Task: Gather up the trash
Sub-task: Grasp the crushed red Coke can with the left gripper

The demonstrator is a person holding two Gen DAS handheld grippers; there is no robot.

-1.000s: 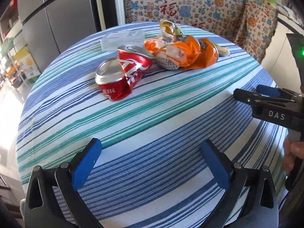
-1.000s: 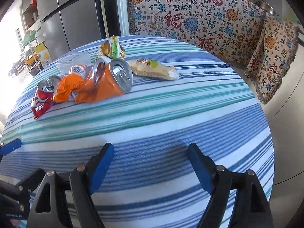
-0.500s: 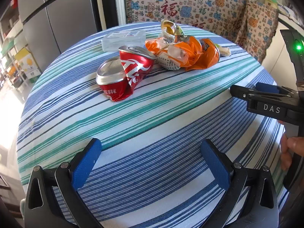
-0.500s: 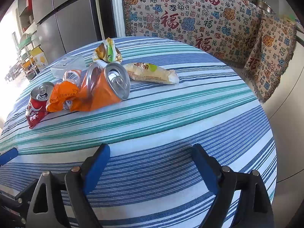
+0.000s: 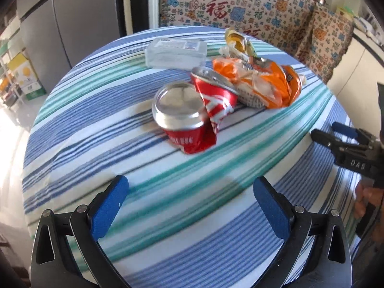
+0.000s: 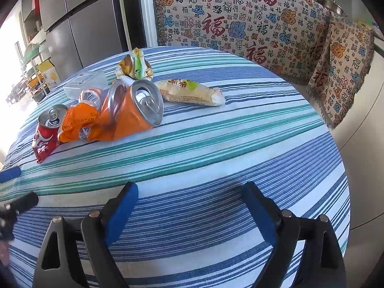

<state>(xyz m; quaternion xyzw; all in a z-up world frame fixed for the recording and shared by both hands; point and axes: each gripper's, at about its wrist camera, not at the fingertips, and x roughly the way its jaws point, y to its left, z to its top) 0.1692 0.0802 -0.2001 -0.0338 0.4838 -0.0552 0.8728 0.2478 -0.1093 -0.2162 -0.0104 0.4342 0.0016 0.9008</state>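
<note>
A crushed red cola can [image 5: 189, 117] lies on the striped tablecloth [image 5: 100, 148], straight ahead of my left gripper [image 5: 189, 192], which is open and empty a short way before it. Beside the can are an orange wrapper [image 6: 79, 122] and a crushed orange can [image 6: 136, 110]. A wrapped bread snack [image 6: 192, 92] and a yellow-green wrapper [image 6: 134, 66] lie farther back. My right gripper [image 6: 190, 192] hovers open over bare cloth, nothing between its fingers. In the left wrist view it shows at the right edge [image 5: 326, 130].
A clear plastic box [image 5: 176, 52] sits at the back of the round table. A patterned throw [image 6: 240, 24] covers a seat behind it, and a grey fridge [image 6: 79, 24] stands back left. The table edge drops off at right [image 6: 340, 168].
My left gripper has moved forward toward the red can, which now looms larger and nearer the view's centre. The right gripper's jaws widened slightly and it stayed in place.
</note>
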